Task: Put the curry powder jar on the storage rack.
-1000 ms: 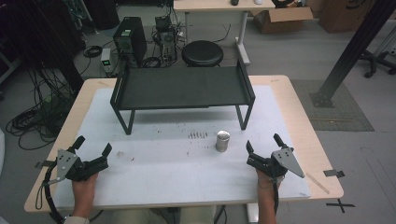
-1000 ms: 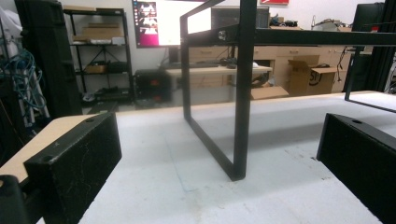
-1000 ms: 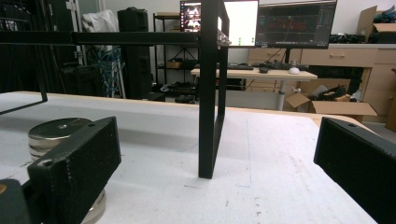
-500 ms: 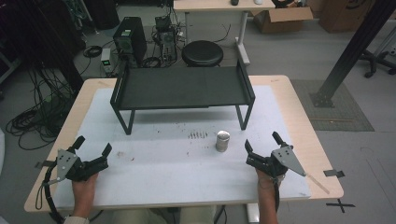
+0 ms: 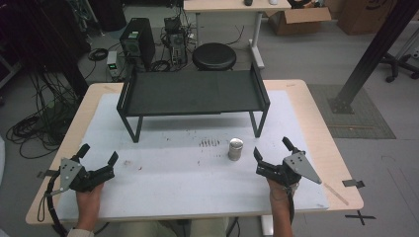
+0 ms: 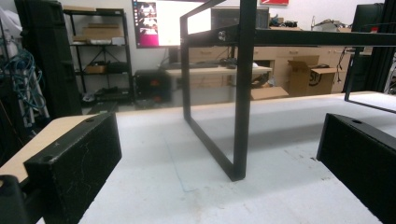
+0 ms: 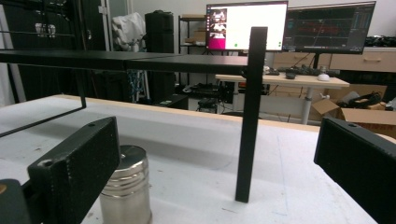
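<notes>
Canister (image 5: 235,149), a small steel cylinder with a ribbed top, is seen upright on the white mat (image 5: 197,177), just in front of the black rack (image 5: 192,94) and near its right front leg (image 5: 256,123). It is flanked on its right by the right gripper (image 5: 273,157), which is held low over the mat with its jaws spread wide and nothing between them. In the right gripper view the canister (image 7: 126,191) is partly hidden behind the nearer jaw, so it is judged to lie off the line of the opening rather than inside it. The left gripper (image 5: 97,158) is held well apart at the table's other side, its jaws likewise wide and empty, pointed at the rack's left leg (image 6: 243,88).

The canister is judged rigid and fairly weighty for its size, with a polished wall that is likely to be slippery. It is best taken across the plain middle of the body, below the ribbed top, with the jaws squared to the wall so it is not tipped.
</notes>
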The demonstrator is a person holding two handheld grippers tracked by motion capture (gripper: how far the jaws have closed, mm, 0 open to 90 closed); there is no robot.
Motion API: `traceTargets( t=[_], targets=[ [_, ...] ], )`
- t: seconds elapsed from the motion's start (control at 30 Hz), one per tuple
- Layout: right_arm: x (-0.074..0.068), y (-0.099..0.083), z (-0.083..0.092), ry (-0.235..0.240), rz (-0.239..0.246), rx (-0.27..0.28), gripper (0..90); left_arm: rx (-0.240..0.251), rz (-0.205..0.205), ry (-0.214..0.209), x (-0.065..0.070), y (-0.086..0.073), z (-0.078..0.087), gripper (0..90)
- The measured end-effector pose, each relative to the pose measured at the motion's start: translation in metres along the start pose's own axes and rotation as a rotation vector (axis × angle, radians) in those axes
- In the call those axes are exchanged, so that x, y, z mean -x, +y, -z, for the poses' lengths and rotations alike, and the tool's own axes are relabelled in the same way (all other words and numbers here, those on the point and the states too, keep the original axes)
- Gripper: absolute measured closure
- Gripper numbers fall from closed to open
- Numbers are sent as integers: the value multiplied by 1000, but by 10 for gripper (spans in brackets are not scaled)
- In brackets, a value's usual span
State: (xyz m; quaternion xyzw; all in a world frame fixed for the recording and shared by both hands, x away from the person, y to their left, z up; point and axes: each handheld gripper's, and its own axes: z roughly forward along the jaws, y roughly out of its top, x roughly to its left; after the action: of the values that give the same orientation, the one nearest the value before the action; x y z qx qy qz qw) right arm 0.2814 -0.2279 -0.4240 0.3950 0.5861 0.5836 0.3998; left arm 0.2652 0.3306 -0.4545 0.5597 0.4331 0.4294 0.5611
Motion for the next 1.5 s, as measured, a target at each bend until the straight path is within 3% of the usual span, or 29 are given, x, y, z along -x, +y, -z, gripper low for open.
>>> traceTargets(
  t=[0.77, 1.1, 1.5],
  targets=[
    [-30, 10, -18, 118, 26, -34, 3, -1, -1, 0, 0, 0, 0, 2],
    [-42, 7, -30, 178, 27, -84, 4, 0, -1, 1, 0, 0, 0, 2],
    [-50, -3, -43, 199, 21, -150, 11, 5, 0, 1, 0, 0, 1, 2]
  ],
)
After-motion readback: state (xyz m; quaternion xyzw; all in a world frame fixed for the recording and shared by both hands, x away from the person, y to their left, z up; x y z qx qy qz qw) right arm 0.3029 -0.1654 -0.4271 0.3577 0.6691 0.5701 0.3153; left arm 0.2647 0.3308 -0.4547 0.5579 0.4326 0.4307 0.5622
